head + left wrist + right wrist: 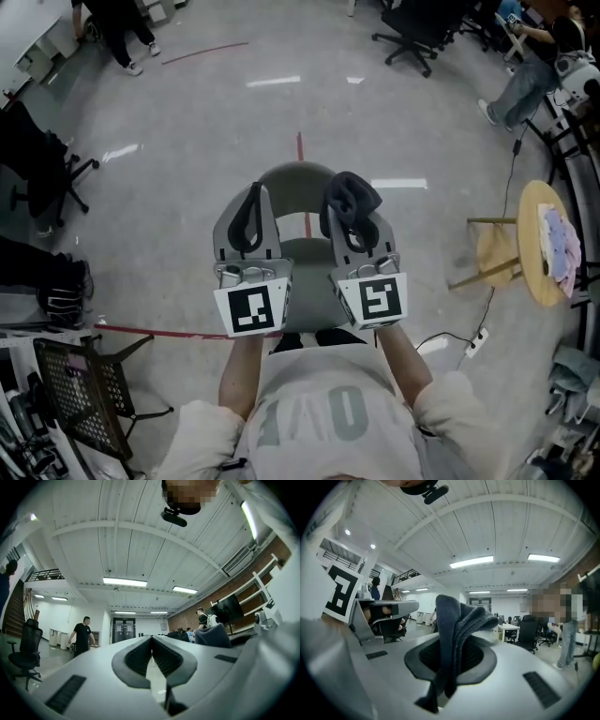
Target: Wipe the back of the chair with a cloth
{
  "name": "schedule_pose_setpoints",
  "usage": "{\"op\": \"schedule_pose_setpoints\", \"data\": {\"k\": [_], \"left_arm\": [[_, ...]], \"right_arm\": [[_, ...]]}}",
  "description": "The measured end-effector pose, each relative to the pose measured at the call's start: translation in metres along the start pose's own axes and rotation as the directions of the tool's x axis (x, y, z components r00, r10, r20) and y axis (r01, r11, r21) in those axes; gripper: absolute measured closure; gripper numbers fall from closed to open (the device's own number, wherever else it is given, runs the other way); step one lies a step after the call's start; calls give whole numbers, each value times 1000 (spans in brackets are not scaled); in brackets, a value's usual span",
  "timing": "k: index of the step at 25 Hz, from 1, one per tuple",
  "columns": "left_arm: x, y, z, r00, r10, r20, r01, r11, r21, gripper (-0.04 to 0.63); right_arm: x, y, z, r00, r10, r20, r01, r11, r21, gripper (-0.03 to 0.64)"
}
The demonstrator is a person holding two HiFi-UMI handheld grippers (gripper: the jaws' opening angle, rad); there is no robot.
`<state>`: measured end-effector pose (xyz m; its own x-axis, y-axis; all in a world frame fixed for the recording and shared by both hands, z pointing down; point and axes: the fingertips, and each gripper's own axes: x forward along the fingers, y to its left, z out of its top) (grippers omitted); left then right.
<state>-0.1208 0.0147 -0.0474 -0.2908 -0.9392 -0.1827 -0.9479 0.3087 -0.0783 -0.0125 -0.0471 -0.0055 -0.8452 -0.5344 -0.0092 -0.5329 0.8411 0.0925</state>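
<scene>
Head view first: person stands over a grey chair (298, 187), both grippers held out above its seat. Left gripper (254, 193) carries nothing. Right gripper (349, 210) has a dark cloth (354, 190) bunched up at its tips, hanging just above the chair back, and I can't tell if it's touching. Off to the right there's a round wooden table (530, 202) with a small pile of pale fabric (561, 246) on it, and a wooden stool (495, 255) just beside the table. A black mesh thing (70, 384) sits bottom left; can't make out whether it holds anything.

Left gripper view: the jaws are pressed together, the ribbed pads meet at the tip and nothing is between them. Past them it's just ceiling lights and a few people far off across the room.

Right gripper view: the jaws are clamped onto the cloth. It runs up from between the pads in a thick fold and flops over toward the right at the top. Desks and office chairs show in the background, and the other gripper's marker cube pokes in at the left edge.
</scene>
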Motion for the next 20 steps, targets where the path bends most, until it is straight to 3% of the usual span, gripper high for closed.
{"op": "schedule_pose_setpoints", "data": {"k": [5,8,11,14,17,20], "left_arm": [[7,0,-11,1000,5,22,-4,999,-35,580],[15,8,-39,999,7,39,-7,1000,-8,580],[21,11,-88,999,20,26,-21,999,43,580],[14,-6,-160,1000,14,-20,-14,1000,0,580],[10,-13,-231,999,3,-54,-5,999,-31,580],[0,-9,-273,995,6,-102,-16,996,-90,580]], "right_arm": [[10,1,-8,999,2,35,-3,1000,10,563],[26,10,-41,999,33,15,-34,999,36,563],[48,18,-87,996,86,8,-86,989,121,563],[53,23,-147,993,107,-46,-97,978,185,563],[64,29,-202,991,114,-68,-102,982,160,563],[73,37,-238,990,108,-96,-95,987,132,563]]}}
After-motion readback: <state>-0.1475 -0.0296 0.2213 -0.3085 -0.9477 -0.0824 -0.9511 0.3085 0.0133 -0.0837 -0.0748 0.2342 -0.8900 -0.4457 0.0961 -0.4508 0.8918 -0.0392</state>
